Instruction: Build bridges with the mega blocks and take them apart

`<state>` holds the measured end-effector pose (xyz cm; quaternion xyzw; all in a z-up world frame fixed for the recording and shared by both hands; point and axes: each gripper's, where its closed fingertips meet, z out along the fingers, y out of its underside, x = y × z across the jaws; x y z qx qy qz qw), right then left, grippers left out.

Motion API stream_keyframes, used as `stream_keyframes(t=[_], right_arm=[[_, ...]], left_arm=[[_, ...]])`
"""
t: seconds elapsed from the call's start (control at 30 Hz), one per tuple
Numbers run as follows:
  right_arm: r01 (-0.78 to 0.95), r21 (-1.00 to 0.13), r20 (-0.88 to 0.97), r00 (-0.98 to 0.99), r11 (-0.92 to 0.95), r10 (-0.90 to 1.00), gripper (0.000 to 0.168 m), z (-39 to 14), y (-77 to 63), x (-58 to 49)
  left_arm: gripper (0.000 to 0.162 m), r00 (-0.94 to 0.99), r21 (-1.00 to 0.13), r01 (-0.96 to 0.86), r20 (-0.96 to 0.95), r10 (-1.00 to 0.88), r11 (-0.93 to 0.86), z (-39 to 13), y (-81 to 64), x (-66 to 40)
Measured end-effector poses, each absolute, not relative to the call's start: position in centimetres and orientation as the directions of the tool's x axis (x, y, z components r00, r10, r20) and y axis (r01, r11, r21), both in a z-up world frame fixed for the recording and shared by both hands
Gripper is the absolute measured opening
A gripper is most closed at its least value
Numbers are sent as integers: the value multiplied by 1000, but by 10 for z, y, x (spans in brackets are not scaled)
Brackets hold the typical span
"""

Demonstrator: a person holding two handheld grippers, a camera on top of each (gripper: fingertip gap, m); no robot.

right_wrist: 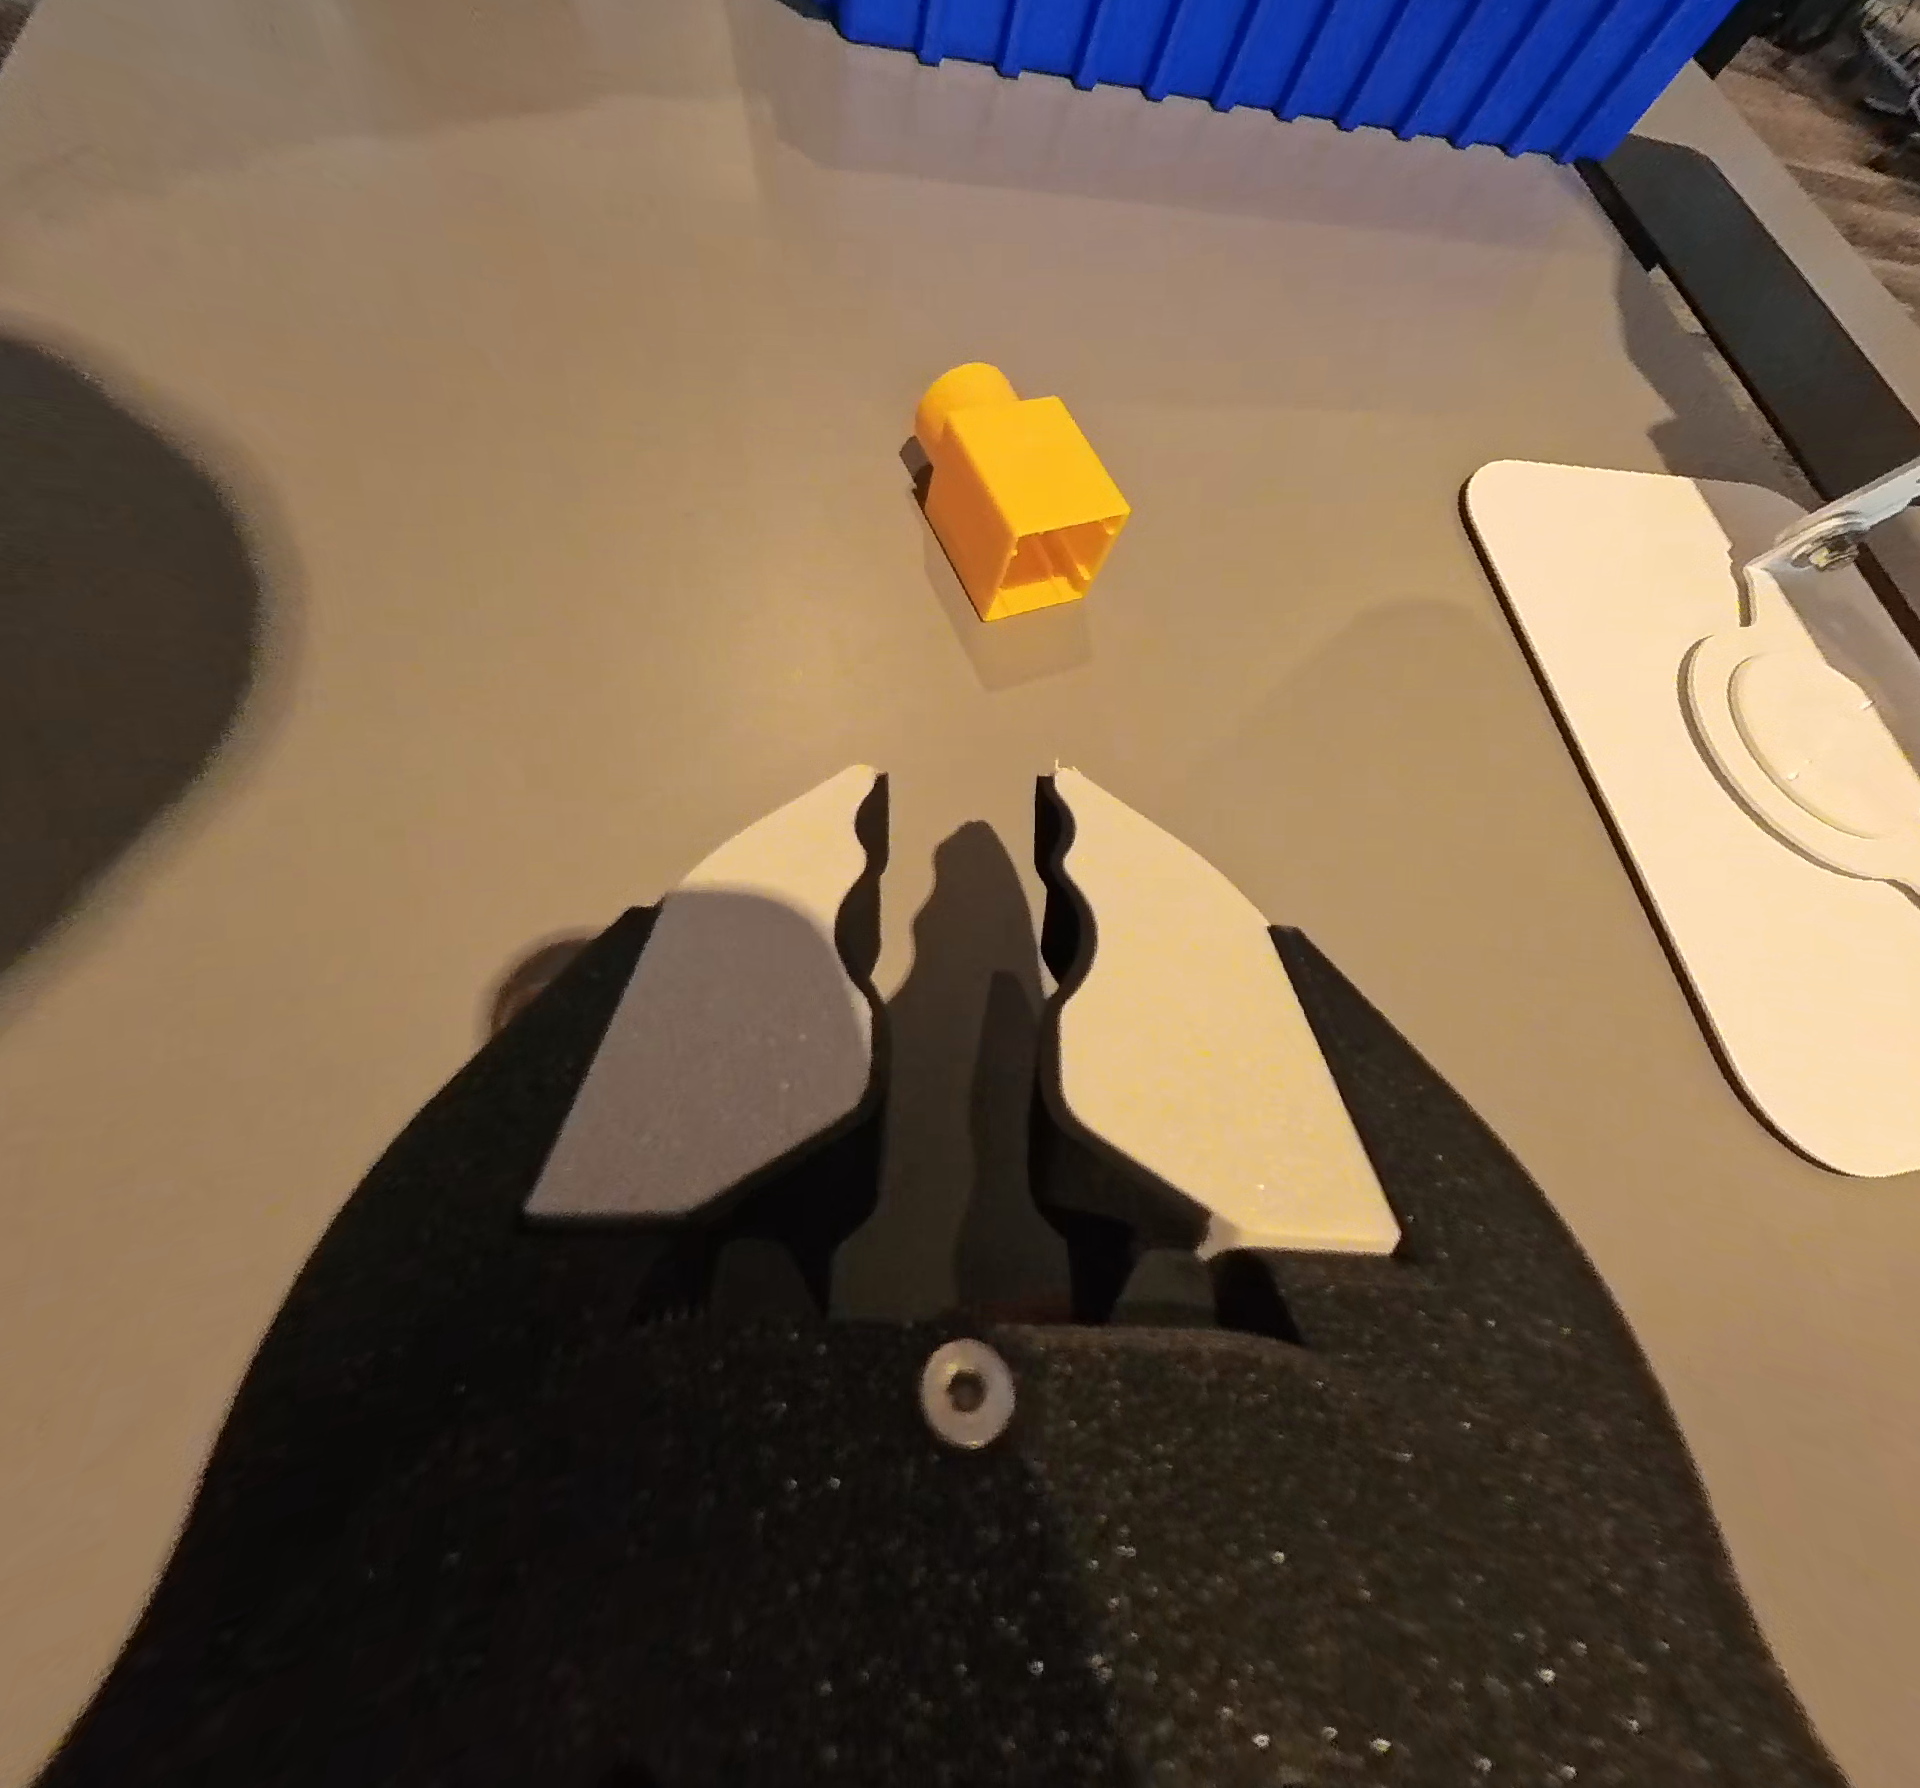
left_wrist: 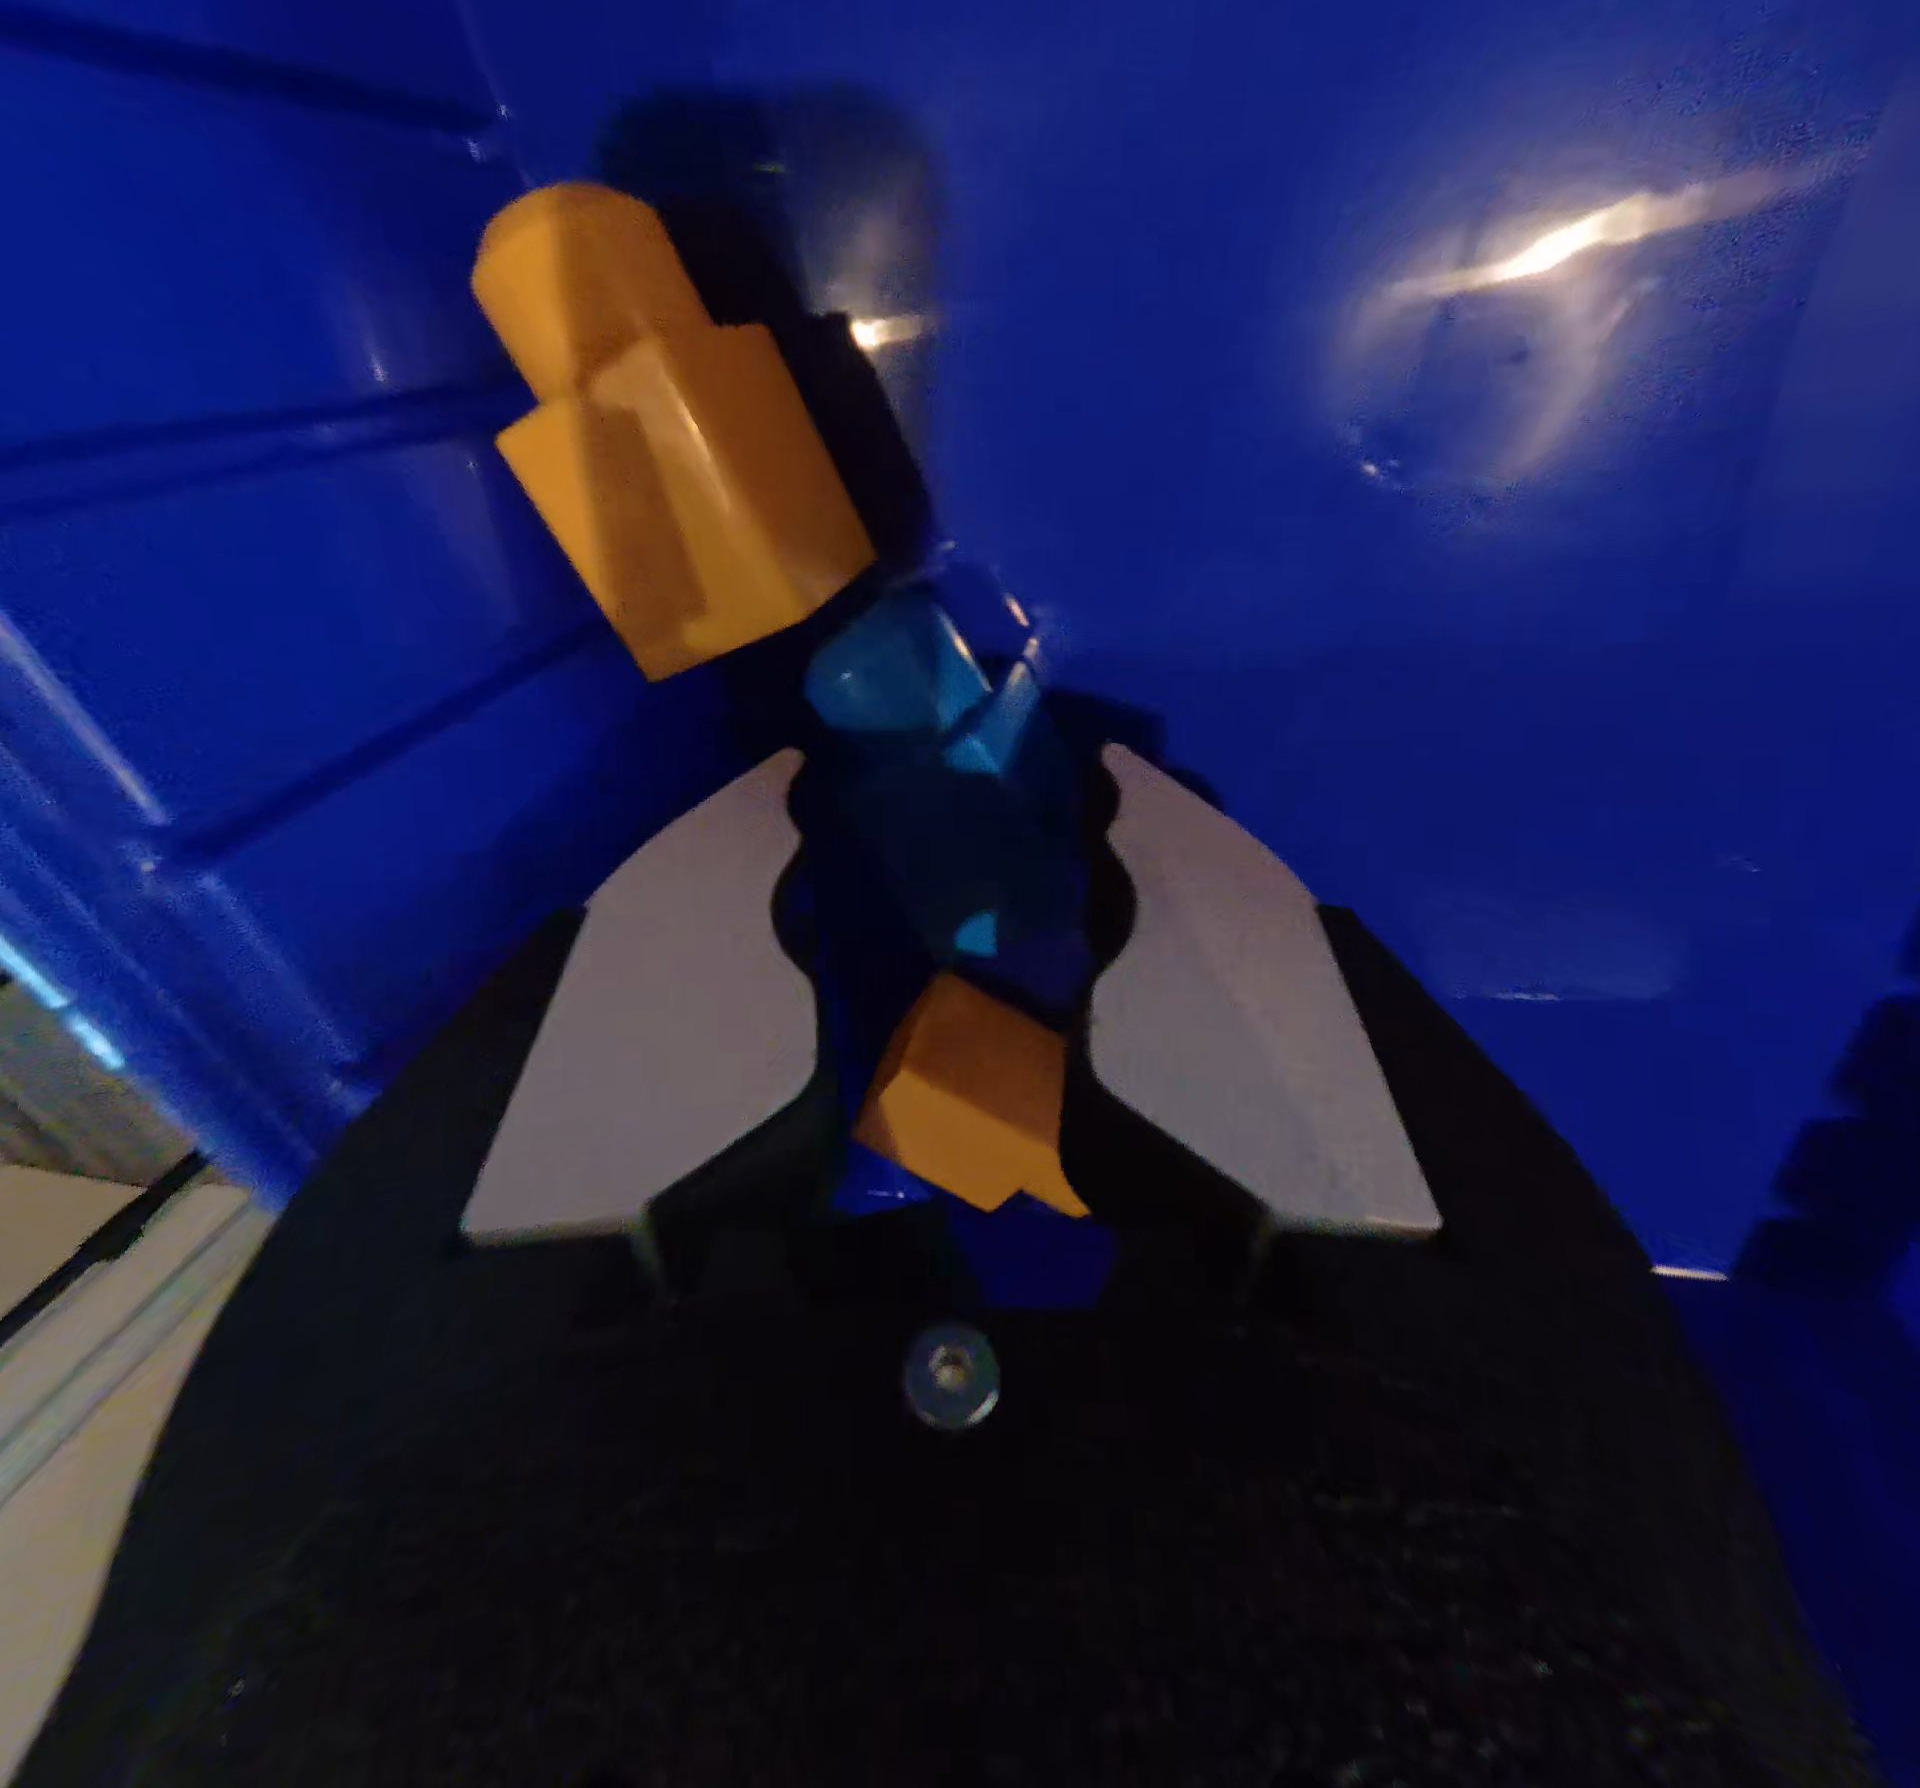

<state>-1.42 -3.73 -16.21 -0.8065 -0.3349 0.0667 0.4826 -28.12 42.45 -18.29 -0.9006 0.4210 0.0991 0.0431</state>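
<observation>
Left gripper [left_wrist: 951, 865] clamped on blue block [left_wrist: 940, 803] of a stack, inside blue bin [left_wrist: 1351, 595]. Right gripper [right_wrist: 961, 782] fingers apart, empty. Yellow block [right_wrist: 1023, 502] lies mid-table [right_wrist: 468, 439]. Probably light, rigid, slick: pinch flat sides.

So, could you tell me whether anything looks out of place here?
One yellow block lies tipped on its side, alone on the table, hollow end toward the open right claw. Nothing looks damaged.
</observation>
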Motion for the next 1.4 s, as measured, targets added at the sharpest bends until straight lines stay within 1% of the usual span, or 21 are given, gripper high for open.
stream_keyframes(t=[0.1,0.13,0.17,0.23,0.3,0.33,0.37,0.43,0.53,0.63,0.7,0.73,0.77,0.87,0.93,1.03,1.07,1.17,1.23,1.3,1.4], right_arm=[[477,-823,218,767,-309,604,27,-162,-37,-14],[476,-824,217,767,-308,604,27,-162,-38,-14],[475,-825,217,767,-307,604,27,-162,-38,-14],[472,-828,216,767,-303,604,27,-161,-38,-14],[469,-830,213,767,-303,605,27,-161,-38,-14],[467,-830,210,768,-304,605,27,-161,-38,-14],[466,-830,208,768,-306,606,27,-161,-38,-14],[465,-830,207,769,-307,605,27,-161,-37,-14],[469,-828,211,769,-308,604,27,-161,-37,-14],[478,-824,222,767,-305,602,27,-162,-38,-14],[486,-820,231,764,-301,603,27,-162,-38,-15],[490,-819,235,762,-299,604,27,-162,-38,-15],[494,-817,239,759,-297,605,27,-162,-39,-16],[503,-814,248,753,-291,610,27,-163,-40,-17],[504,-815,250,751,-287,611,27,-162,-40,-17],[501,-817,248,752,-285,610,27,-162,-40,-17],[500,-818,247,753,-285,610,27,-162,-40,-17],[501,-817,249,752,-284,611,27,-162,-40,-17],[502,-816,248,751,-286,612,27,-162,-40,-17],[500,-816,242,752,-290,613,27,-163,-39,-17],[492,-817,227,755,-301,616,27,-163,-38,-17]], left_arm=[[44,635,-19,-765,-190,-749,-644,-182,423,-277],[44,633,-42,-772,-146,-760,-635,-178,417,-270],[43,626,-90,-780,-117,-771,-619,-168,412,-259],[42,556,-276,-806,-46,-830,-524,-129,392,-218],[42,396,-470,-804,30,-918,-363,-77,344,-165],[42,284,-537,-801,49,-958,-265,-55,312,-141],[41,174,-574,-800,56,-983,-174,-40,278,-120],[41,1,-552,-833,33,-999,-20,-38,217,-92],[42,-193,-405,-896,-15,-981,183,-85,153,-68],[41,-313,-260,-918,13,-950,299,-142,114,-60],[42,-353,-176,-919,-27,-935,352,-165,111,-59],[42,-368,-156,-918,-5,-930,364,-172,105,-60],[42,-375,-147,-918,25,-927,367,-178,99,-61],[42,-366,-114,-926,30,-930,361,-188,98,-66],[53,-346,-132,-932,43,-937,338,-184,99,-69],[71,-306,-280,-920,74,-949,275,-153,104,-64],[73,-286,-345,-907,80,-955,242,-135,112,-63],[68,-152,-540,-836,52,-987,100,-71,171,-66],[62,18,-631,-776,-25,-1000,2,-39,245,-78],[60,206,-661,-745,-98,-974,-91,-33,331,-97],[52,339,-667,-690,45,-940,-281,-63,408,-104]])
